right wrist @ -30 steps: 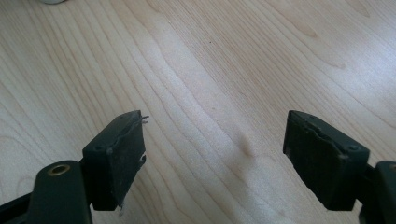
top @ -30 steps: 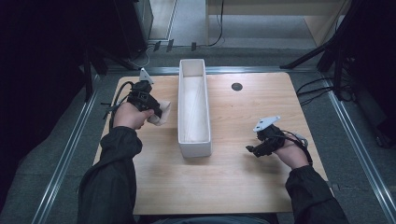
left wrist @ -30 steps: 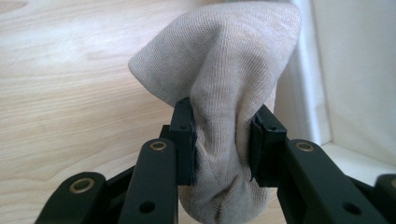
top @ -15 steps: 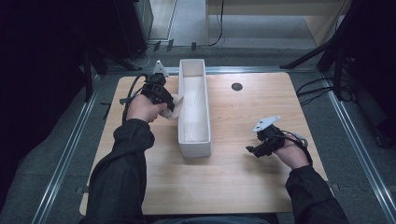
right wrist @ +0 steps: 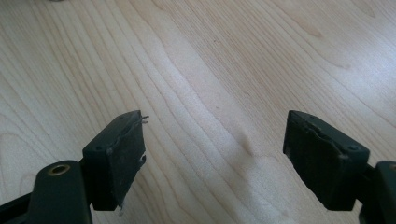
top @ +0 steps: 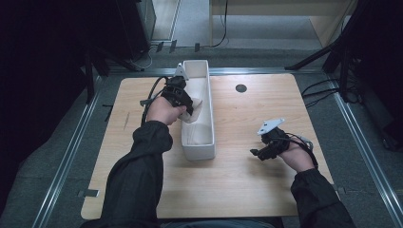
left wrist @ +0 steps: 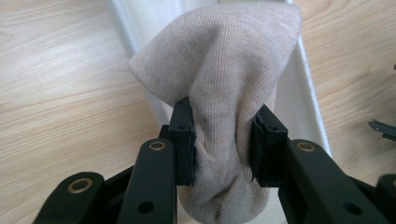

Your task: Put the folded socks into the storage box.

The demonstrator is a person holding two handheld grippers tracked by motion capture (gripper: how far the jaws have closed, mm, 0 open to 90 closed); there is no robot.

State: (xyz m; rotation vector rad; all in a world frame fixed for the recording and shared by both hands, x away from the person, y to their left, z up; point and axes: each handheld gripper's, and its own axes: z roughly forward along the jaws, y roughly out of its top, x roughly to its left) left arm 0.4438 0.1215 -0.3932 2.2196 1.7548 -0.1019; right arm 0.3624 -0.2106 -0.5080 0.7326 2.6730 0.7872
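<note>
A: Where is the cloth (left wrist: 219, 93) relative to the bin (top: 205, 142)?
B: Over the bin's left rim, pinched by the left gripper (top: 191, 105); bare bench (top: 237, 190) lies open on both sides.

A: And the hands?
B: Left forearm reaches forward to the bin. Right gripper (right wrist: 215, 158) rests right of the bin, jaws spread, low over wood.
</note>
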